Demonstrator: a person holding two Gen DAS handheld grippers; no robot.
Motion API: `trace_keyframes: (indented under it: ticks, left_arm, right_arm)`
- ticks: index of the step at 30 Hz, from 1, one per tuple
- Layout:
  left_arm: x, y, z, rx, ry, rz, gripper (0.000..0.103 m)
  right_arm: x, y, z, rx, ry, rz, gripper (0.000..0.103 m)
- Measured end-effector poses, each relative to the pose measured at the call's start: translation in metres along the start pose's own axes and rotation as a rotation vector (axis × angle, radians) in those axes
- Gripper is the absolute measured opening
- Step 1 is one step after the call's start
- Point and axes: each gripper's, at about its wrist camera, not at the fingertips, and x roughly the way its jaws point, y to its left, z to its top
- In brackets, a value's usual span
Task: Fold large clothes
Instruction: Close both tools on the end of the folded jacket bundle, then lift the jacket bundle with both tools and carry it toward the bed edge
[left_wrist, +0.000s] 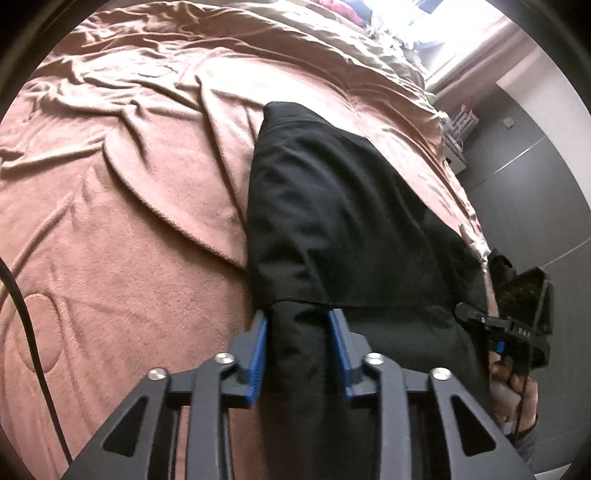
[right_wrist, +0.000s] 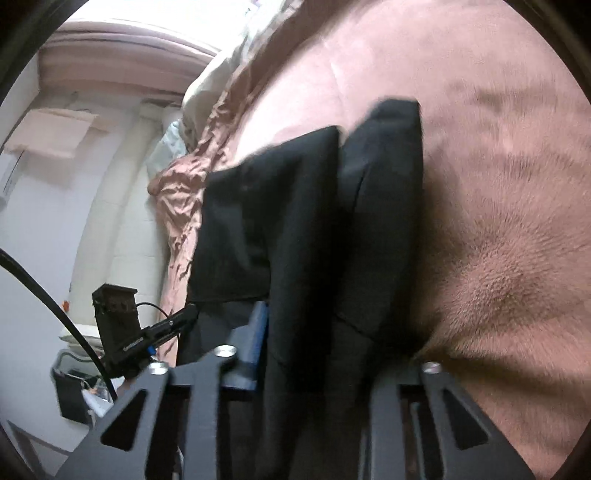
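The left gripper (left_wrist: 298, 354) is clamped on a bunched hem of the black garment (left_wrist: 343, 221), its blue pads (left_wrist: 258, 354) pressing the fabric from both sides. The right gripper (right_wrist: 314, 350) is likewise closed on a thick fold of the same black garment (right_wrist: 295, 221); only one of its blue pads (right_wrist: 258, 339) shows, the other being buried in cloth.

From both grips the garment runs forward and away, lying on the pink blanket (left_wrist: 110, 221) that covers the bed. Its long axis follows the line each gripper points along, and the far end is squared off well ahead of the fingers. In the right wrist view it splits into two parallel lengths, probably trouser legs.

To do this step well, I judge that both grips should stay level with each other and move together, keeping the near edge taut between them, so the fold lands square on the far end without dragging the blanket.
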Motion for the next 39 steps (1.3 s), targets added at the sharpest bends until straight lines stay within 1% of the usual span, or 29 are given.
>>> trace_keyframes:
  ticks: [3, 6, 10, 14, 17, 21, 27, 30, 37, 39]
  left_arm:
    - [-0.009, -0.006, -0.001, 0.012, -0.012, -0.001, 0.020]
    - [-0.022, -0.008, -0.004, -0.003, -0.032, -0.021, 0.015]
    - [-0.043, -0.018, -0.008, 0.012, -0.068, -0.033, 0.014]
    - [-0.072, -0.028, -0.015, 0.026, -0.116, -0.053, 0.013]
    - [-0.095, -0.035, -0.021, 0.039, -0.164, -0.062, 0.012]
    - [-0.125, -0.036, -0.022, 0.033, -0.217, -0.083, 0.012]
    - [-0.188, -0.018, -0.025, 0.028, -0.308, -0.086, 0.012]
    - [-0.213, -0.006, -0.030, 0.021, -0.337, -0.075, 0.012]
    - [-0.273, 0.043, -0.035, -0.026, -0.418, -0.053, 0.011]
    - [-0.286, 0.054, -0.038, -0.040, -0.435, -0.048, 0.011]
  right_arm:
    - [-0.007, 0.024, -0.006, -0.059, -0.026, -0.023, 0.016]
    - [-0.008, 0.041, -0.012, -0.097, -0.041, -0.035, 0.015]
    - [-0.015, 0.061, -0.025, -0.139, -0.077, -0.029, 0.014]
    - [-0.025, 0.087, -0.046, -0.194, -0.125, -0.019, 0.014]
    - [-0.028, 0.103, -0.063, -0.210, -0.157, 0.031, 0.014]
    - [-0.021, 0.131, -0.081, -0.252, -0.166, 0.048, 0.014]
    - [0.003, 0.171, -0.093, -0.313, -0.156, 0.094, 0.014]
    - [0.005, 0.181, -0.097, -0.338, -0.140, 0.117, 0.014]
    - [0.030, 0.198, -0.095, -0.390, -0.107, 0.156, 0.014]
    - [0.046, 0.212, -0.096, -0.408, -0.090, 0.163, 0.014]
